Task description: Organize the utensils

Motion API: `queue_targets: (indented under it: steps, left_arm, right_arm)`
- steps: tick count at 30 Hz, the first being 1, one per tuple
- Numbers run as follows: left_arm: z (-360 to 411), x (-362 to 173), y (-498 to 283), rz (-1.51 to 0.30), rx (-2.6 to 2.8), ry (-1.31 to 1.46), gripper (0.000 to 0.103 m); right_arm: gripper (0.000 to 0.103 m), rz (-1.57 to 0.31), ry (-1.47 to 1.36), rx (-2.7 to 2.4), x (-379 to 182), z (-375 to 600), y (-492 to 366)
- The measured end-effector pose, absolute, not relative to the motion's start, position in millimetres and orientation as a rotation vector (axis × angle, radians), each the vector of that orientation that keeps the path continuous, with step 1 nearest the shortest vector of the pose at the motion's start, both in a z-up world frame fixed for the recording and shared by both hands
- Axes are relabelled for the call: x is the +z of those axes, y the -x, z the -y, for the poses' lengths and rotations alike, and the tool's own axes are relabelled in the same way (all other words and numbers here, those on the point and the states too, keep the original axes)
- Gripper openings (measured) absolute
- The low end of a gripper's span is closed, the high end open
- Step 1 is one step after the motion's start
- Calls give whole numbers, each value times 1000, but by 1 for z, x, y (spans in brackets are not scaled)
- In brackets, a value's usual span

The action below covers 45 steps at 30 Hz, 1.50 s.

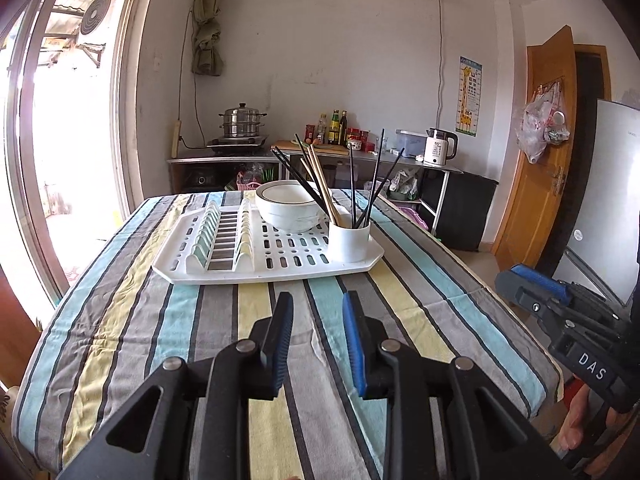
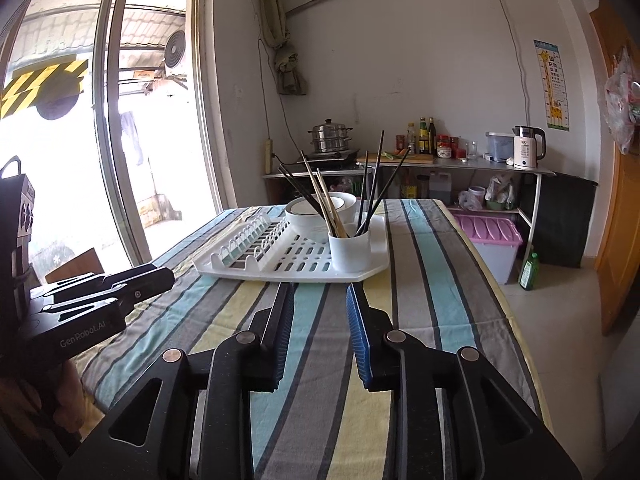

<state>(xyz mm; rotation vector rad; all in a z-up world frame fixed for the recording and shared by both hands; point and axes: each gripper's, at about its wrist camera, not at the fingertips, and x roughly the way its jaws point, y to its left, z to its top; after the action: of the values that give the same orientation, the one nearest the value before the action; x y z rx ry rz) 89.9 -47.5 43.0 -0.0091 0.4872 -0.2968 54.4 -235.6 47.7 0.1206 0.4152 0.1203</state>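
- The chopsticks (image 1: 320,184) stood bunched in a white cup (image 1: 349,240), some dark and some pale wood, their long axes near upright and fanning out toward eleven and one o'clock.
- That cup sat at the near right corner of a white drying tray (image 1: 276,268), with a white bowl (image 1: 286,210) just behind it at eleven o'clock; whether the bowl held anything we could not tell.
- The tray's ribbed plate slots, at nine o'clock from the cup, held nothing.
- From our left gripper (image 1: 318,344) the cup lay at about one o'clock; from our right gripper (image 2: 320,336) it lay almost dead ahead at twelve.
- We judged the right the better lined up, though neither was clearly closer.
- Both grippers had their jaws parted with nothing between them, well short of the tray, over the striped tablecloth (image 1: 160,340).
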Motion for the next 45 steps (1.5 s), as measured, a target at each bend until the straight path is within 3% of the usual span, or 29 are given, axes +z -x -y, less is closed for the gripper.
queue_targets:
  steps: [13, 45]
  left_arm:
    - [41, 17, -58, -513, -298, 11, 27]
    - [46, 13, -58, -516, -288, -13, 27]
  right_arm:
    - [29, -411, -82, 97, 37, 228, -23]
    - [30, -438, -77, 103, 32, 224, -26]
